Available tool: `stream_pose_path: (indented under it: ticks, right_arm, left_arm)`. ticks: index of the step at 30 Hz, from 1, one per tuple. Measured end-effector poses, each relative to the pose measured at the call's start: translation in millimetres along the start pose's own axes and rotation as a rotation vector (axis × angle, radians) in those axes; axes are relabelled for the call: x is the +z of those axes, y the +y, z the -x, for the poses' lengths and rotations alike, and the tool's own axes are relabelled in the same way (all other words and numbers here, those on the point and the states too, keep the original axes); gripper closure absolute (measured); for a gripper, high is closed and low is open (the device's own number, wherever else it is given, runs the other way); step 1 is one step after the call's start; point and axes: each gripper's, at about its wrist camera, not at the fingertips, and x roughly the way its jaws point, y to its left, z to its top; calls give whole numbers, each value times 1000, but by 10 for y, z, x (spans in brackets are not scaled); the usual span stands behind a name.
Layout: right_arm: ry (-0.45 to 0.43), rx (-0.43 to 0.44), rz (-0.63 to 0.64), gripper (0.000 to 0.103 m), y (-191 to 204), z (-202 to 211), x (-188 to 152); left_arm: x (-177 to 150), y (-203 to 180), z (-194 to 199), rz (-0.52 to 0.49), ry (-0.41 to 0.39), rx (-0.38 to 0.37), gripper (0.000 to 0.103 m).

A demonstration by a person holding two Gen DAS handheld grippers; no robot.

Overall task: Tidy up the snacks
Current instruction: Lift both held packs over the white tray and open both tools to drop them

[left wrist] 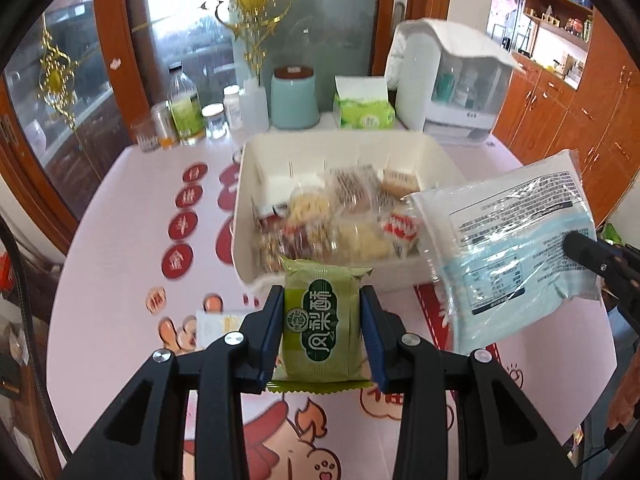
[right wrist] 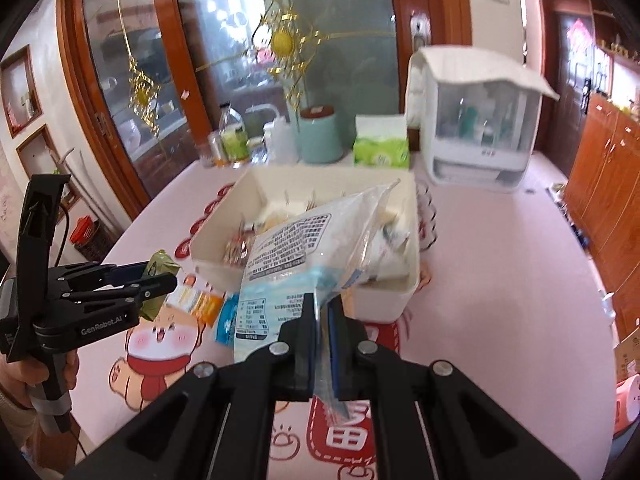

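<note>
Nearest the left wrist camera, we see the left gripper [left wrist: 322,300] clamped on a green snack packet [left wrist: 320,320], its blue pads pressing the packet's two sides; the packet stands upright between the jaws, above the pink printed tablecloth [left wrist: 120,280]. From the right wrist view we find the same gripper at the left edge, a hand [right wrist: 24,376] wrapped around its handle.

Nearest the right wrist camera, we see the right gripper [right wrist: 320,308] with its jaws nearly together, pinching the lower edge of a clear bag of pale blue face masks [right wrist: 288,272]. The bag hangs clear of the table and tilts up over the near right corner of the bin. In the left wrist view it covers the bin's right end.

On the cloth below, we note an orange and white packet [right wrist: 196,300] and a small blue packet [right wrist: 228,320] lying just beside each other, near the bin's front left corner.

Further on stands the white bin [left wrist: 248,200], holding a heap of wrapped snacks [left wrist: 340,216]; individual wrappers are blurred.

Behind the bin, along the table's far edge, we record several bottles and jars [left wrist: 184,120], a teal canister [left wrist: 294,98], a green tissue pack [left wrist: 362,104] and a white countertop cabinet [left wrist: 448,80] with its lid raised. Glass doors with gold ornaments close the background.
</note>
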Motion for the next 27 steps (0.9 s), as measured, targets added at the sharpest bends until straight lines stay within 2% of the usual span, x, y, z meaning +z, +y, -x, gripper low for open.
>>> stream_pose_path:
  ticks: [13,20,27]
  right_arm:
    - [-174,-139,7,98,39,174,547]
    - [-238,-218,23,98,107,109,779]
    - [-275,-310,12,98,105,-87,927]
  left_arm:
    - [632,98,213,-45,-126,60,68]
    - [984,125,115,-54,-166,86,68]
    - [1308,181,-69,-19,-187,104,68]
